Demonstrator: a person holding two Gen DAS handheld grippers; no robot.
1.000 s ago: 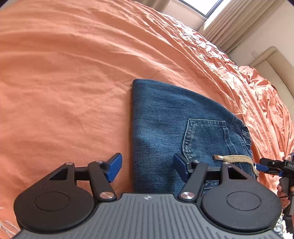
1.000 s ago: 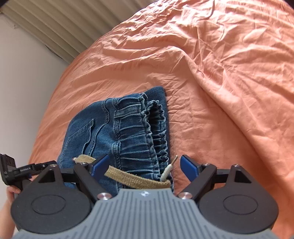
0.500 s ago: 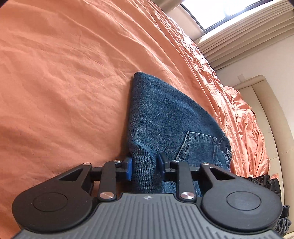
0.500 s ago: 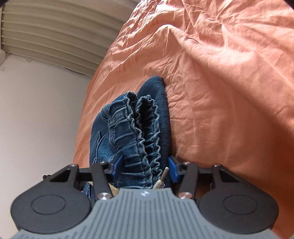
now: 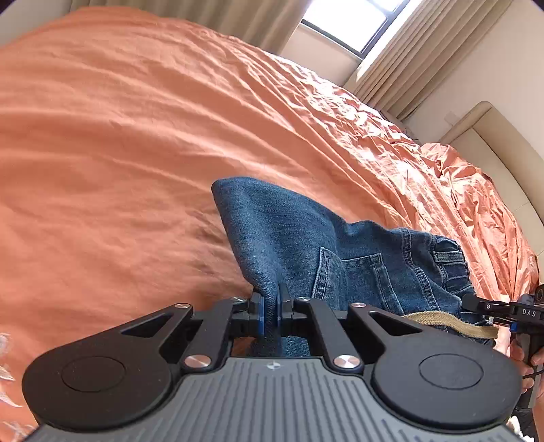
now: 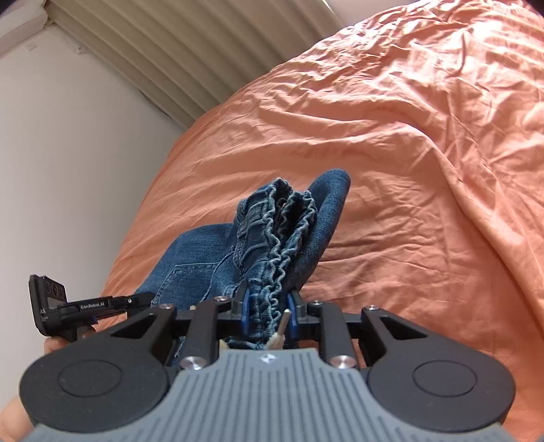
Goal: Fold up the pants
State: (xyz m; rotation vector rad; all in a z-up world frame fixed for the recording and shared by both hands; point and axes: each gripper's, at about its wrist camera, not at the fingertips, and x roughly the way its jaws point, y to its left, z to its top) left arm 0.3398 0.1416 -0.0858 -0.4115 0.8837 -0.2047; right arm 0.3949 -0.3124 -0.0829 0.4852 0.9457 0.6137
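Orange bedsheet [image 5: 136,170] covers the whole bed, heavily creased toward the far side, smoother nearer the grippers. Pale curtains [image 5: 418,51] hang beside a bright window [image 5: 343,20] at the far wall; a beige padded headboard [image 5: 503,149] runs along the bed's right edge in the left wrist view. In the right wrist view, a plain white wall [image 6: 68,153] meets ribbed curtain folds at the bed's far corner.

Folded blue denim pants [image 5: 289,231] lie on the sheet, near edge pulled up off the bed, far fold resting on the sheet. Back pocket [image 5: 353,275] faces up. Gathered elastic waistband [image 6: 282,231] bunches in ruffled layers on the right-hand end. Tan woven drawstring [image 5: 448,323] trails off the waist end.

Left gripper [image 5: 269,311]: jaws nearly together, blue pads pinching the denim's near edge at the leg-side end. Cloth rises in a peak from the pinch.

Right gripper [image 6: 268,312]: jaws closing on the bunched waistband, pads pressed against the ruffled layers on either side. Metal drawstring tip [image 6: 285,318] pokes out just inside the right pad.

Each gripper shows at the edge of the other's view. Fingers of a hand [image 5: 530,357] wrap the right gripper's handle.
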